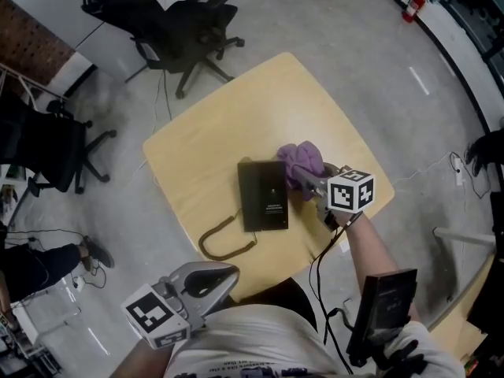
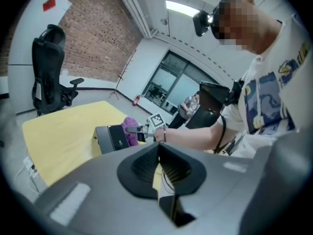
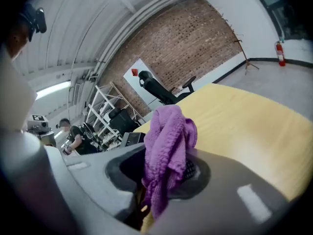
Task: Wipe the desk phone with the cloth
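Observation:
The black desk phone [image 1: 262, 195] lies flat on the yellow table [image 1: 236, 124], and its coiled cord [image 1: 224, 241] loops toward the near edge. My right gripper [image 1: 305, 178] is shut on a bunched purple cloth [image 1: 302, 161], which rests against the phone's right edge. In the right gripper view the cloth [image 3: 167, 146] hangs over the shut jaws of the right gripper [image 3: 164, 177]. My left gripper [image 1: 227, 275] is held low by my body, off the table's near edge, shut and empty. The left gripper view looks past the left gripper [image 2: 159, 166] to the phone [image 2: 111, 137] and cloth [image 2: 130, 127].
Two black office chairs [image 1: 187, 28] [image 1: 49, 154] stand on the grey floor beyond the table's far-left side. A dark flat device [image 1: 383, 312] is strapped by my right forearm. A red fire extinguisher [image 1: 414, 6] stands far off at the back right.

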`<state>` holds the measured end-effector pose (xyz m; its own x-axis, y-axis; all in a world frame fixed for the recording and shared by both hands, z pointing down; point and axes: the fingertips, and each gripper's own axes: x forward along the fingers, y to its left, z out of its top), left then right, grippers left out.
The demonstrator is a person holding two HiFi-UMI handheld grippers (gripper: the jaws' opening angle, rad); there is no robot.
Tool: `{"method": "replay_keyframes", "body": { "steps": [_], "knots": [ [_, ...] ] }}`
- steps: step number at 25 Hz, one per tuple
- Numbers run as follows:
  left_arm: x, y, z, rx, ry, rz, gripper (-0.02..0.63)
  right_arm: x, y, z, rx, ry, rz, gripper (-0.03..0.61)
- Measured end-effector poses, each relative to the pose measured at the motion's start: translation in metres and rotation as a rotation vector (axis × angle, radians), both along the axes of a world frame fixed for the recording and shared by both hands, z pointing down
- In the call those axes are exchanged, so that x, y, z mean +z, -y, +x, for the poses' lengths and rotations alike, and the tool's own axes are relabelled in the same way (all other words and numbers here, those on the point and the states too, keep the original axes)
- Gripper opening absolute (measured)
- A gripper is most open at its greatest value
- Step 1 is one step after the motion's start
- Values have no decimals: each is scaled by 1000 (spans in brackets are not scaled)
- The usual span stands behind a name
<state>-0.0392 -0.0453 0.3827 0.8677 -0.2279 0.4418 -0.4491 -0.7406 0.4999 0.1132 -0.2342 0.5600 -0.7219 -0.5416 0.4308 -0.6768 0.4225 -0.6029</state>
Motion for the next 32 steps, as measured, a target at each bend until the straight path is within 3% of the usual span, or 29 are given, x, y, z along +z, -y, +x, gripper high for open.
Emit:
{"method": "replay_keyframes", "body": {
  "steps": [5,32],
  "knots": [
    [2,-12,-4,29,4,6,8,16,-23,-2,54,87,-63,109],
    [-2,-80,-48,122,-20,34,8,43,-130,-8,83,-169,-92,109]
  ]
}}
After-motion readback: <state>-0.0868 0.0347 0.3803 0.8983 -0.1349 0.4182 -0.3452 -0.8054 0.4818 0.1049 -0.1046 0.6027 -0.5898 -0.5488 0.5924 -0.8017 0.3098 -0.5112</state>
